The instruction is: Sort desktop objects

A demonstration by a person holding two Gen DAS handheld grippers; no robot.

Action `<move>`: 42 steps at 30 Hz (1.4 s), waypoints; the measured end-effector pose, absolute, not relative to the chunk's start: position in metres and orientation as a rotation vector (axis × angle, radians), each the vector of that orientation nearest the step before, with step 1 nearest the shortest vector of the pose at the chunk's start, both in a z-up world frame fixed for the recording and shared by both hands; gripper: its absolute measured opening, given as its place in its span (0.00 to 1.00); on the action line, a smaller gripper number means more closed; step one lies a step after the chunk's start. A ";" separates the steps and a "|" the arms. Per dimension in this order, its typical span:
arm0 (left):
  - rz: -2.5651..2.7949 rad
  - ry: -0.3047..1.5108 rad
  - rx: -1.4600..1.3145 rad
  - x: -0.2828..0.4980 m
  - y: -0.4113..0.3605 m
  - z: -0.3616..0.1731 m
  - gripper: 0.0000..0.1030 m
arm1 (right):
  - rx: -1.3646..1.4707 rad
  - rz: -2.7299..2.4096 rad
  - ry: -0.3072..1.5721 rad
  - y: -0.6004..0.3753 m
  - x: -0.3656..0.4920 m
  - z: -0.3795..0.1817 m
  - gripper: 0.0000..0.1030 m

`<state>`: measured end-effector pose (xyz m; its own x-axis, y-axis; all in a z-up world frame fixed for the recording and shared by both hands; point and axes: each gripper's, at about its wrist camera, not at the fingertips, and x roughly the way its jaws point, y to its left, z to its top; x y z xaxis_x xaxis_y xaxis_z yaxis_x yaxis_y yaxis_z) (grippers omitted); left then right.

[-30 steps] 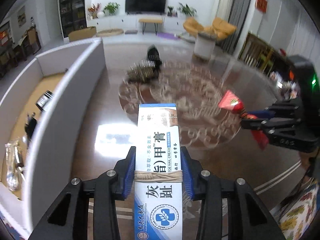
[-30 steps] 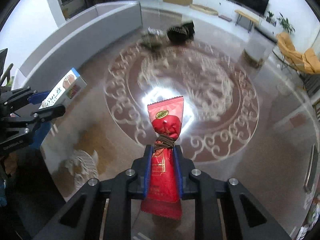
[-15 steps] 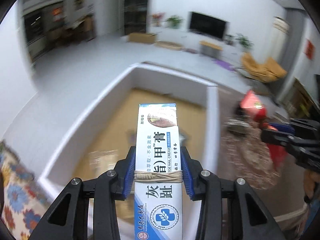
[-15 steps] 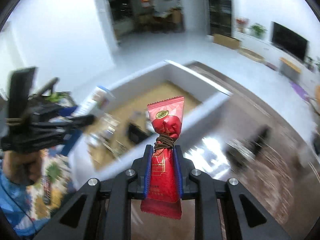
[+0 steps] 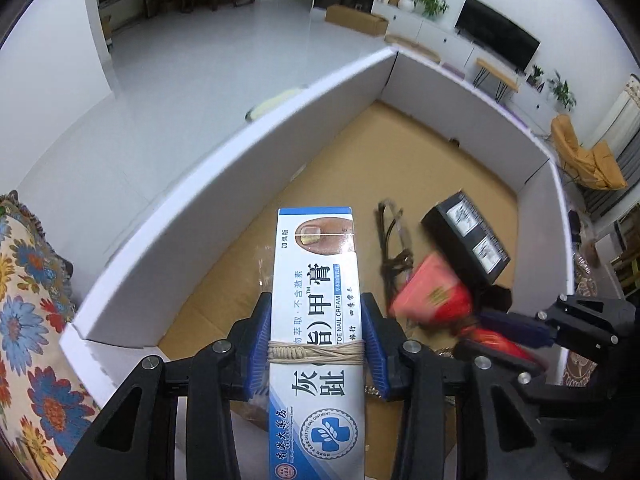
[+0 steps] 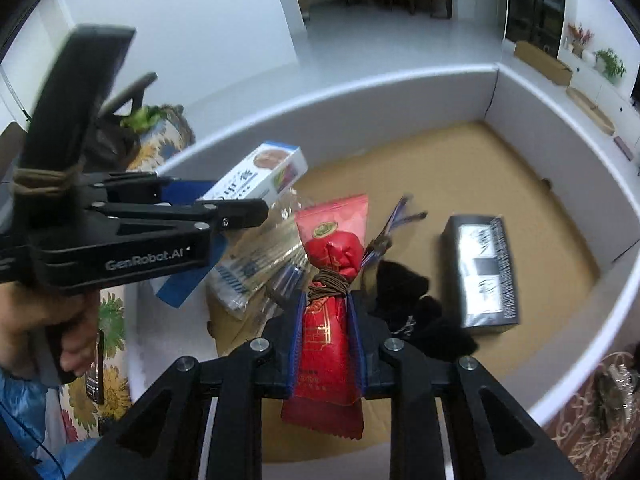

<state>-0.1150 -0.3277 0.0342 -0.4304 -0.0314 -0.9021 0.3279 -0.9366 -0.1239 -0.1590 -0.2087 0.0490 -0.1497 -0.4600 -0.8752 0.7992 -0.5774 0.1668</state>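
While the left gripper clamps the toe nail cream box and the right gripper's opening jaws bracket the red candy packet, each should drop past the jaws onto bare tray floor.

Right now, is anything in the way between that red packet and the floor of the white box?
Partly. The red packet, in the right gripper whose jaws are opening, hangs over clear packaging and a black cloth. Bare cardboard lies farther inside the white box.
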 end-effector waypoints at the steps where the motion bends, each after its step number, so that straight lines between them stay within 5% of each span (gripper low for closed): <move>1: -2.429 0.417 1.563 -0.117 -0.328 0.029 0.47 | 1.237 -1.844 0.432 -0.210 -0.160 0.047 0.34; 4: -2.395 0.394 1.565 -0.115 -0.328 0.024 0.74 | 1.219 -1.860 0.442 -0.205 -0.159 0.045 0.59; 14: -2.609 0.278 1.273 -0.091 -0.239 0.103 0.75 | 1.019 -2.055 0.348 -0.108 -0.149 0.099 0.76; 17: -2.772 0.247 1.195 -0.070 -0.172 0.131 0.87 | 0.929 -2.196 0.318 -0.042 -0.139 0.116 0.88; 21: -2.986 0.194 1.202 -0.043 -0.073 0.136 1.00 | 0.881 -2.433 0.311 0.063 -0.120 0.111 0.94; 27: -3.061 -0.002 1.448 -0.042 0.029 0.066 1.00 | 1.096 -2.711 0.313 0.188 -0.102 0.047 0.96; 35: -2.998 -0.072 1.565 -0.068 0.070 -0.018 1.00 | 1.276 -2.837 0.136 0.261 -0.072 -0.016 0.96; 42: -3.008 -0.140 1.553 -0.075 0.082 -0.038 1.00 | 1.280 -2.882 0.017 0.277 -0.065 -0.026 0.96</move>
<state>-0.0750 0.0824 -0.0381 -0.5560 0.1796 -0.8115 -0.2540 -0.9664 -0.0398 -0.0654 0.2768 -0.0263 -0.6706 0.0148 -0.7417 -0.0063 -0.9999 -0.0143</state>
